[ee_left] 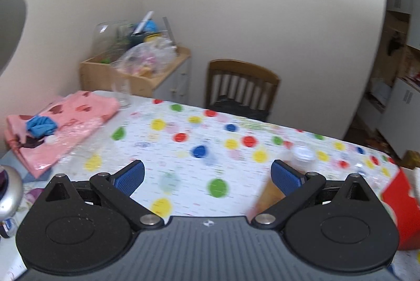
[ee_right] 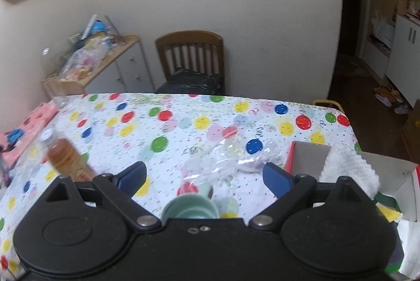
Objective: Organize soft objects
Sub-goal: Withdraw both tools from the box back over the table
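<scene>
Both grippers, left and right, level above table, jaws wide.

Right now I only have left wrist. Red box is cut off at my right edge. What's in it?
Observer: A fluffy white cloth sits in the red box, hanging over its wall.
Operator: Anything between the bottle and that box?
Observer: A crumpled clear plastic bag lies on the tablecloth, left of the box.
Operator: Right tongs holding anything?
Observer: No. The right tongs are open and empty above the bag, with a pale green cup just below them.
</scene>
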{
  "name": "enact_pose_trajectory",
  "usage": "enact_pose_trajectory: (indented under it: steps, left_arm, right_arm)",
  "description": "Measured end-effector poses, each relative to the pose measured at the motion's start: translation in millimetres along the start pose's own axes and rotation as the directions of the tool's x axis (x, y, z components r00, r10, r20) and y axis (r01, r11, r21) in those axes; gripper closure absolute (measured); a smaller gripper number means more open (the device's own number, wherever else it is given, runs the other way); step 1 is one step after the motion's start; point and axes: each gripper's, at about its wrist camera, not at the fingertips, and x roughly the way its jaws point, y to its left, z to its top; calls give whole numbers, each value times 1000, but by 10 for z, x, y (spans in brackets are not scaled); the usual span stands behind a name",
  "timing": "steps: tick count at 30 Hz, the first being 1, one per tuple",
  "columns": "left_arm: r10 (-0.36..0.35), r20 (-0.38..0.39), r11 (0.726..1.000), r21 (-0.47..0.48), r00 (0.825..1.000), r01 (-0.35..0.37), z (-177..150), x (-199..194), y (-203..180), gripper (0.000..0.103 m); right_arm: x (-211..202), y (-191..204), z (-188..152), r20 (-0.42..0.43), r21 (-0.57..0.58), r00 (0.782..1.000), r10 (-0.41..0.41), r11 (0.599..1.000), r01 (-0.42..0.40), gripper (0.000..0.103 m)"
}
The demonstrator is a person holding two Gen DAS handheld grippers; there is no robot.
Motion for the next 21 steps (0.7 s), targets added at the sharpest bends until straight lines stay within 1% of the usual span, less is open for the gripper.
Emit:
enact_pose_trajectory:
  steps: [5, 10, 13, 17, 21]
  left_arm:
    - [75, -15, 997, -29, 997, -76, 42, 316, 411, 0]
    - [104, -58, 987, -120, 993, -110, 26, 672, 783, 0]
    - [143, -70, 980, -130, 987, -151, -2, 851, 933, 0]
    - [199, -96, 972, -111, 975, -209, -70, 1072, 1070, 0]
    - [222, -134, 965, -108, 966, -237, -158, 1283, 1185, 0]
  right_arm:
    - [379, -165, 187, -37, 72, 997, -70, 995, 72, 8]
    - [780, -275, 363, -76, 117, 987, -141, 982, 149, 8]
    - [1032, -299, 402, -122, 167, 978, -169, 968, 188, 9]
    - [1384, -278, 383, -203, 226, 961, -189, 946, 234, 14]
    - [1703, -264, 312, -286, 277, 945, -161, 930, 242, 16]
